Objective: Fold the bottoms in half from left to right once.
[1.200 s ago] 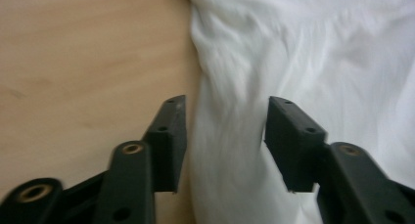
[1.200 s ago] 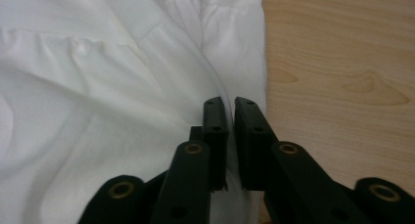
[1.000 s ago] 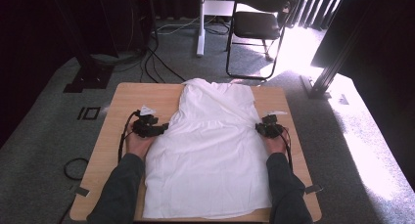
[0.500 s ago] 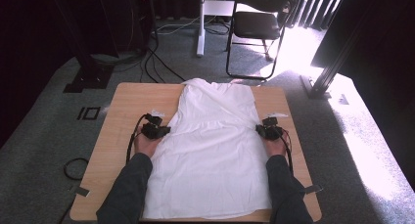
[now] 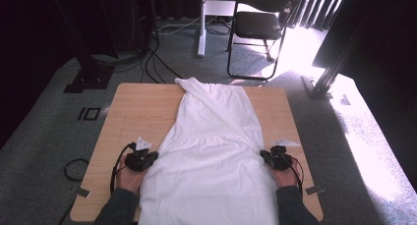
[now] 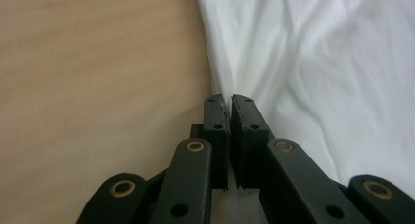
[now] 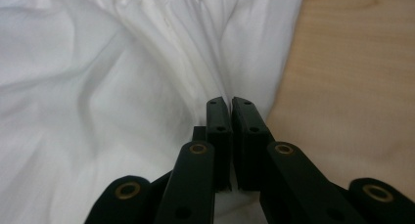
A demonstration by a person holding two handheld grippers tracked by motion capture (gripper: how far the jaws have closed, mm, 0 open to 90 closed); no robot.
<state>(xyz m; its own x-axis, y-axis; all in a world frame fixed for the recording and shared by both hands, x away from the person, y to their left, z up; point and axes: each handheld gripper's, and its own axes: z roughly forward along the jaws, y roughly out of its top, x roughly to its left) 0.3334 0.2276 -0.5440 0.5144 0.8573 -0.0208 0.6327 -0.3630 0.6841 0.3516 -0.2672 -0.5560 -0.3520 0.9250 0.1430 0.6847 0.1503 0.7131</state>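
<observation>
a white dress [image 5: 211, 156] lies flat down the middle of the light wooden table [image 5: 142, 107], its narrow top at the far edge and its wide skirt toward the person. the left tool [image 5: 147, 158] is clenched on the skirt's left edge and the right tool [image 5: 268, 158] on its right edge, a thin fold pinched in each. uneven pulling could slip a fold or drag the dress askew; grey carpet [image 5: 44, 136], cables and a folding chair [image 5: 260, 28] surround the table.
</observation>
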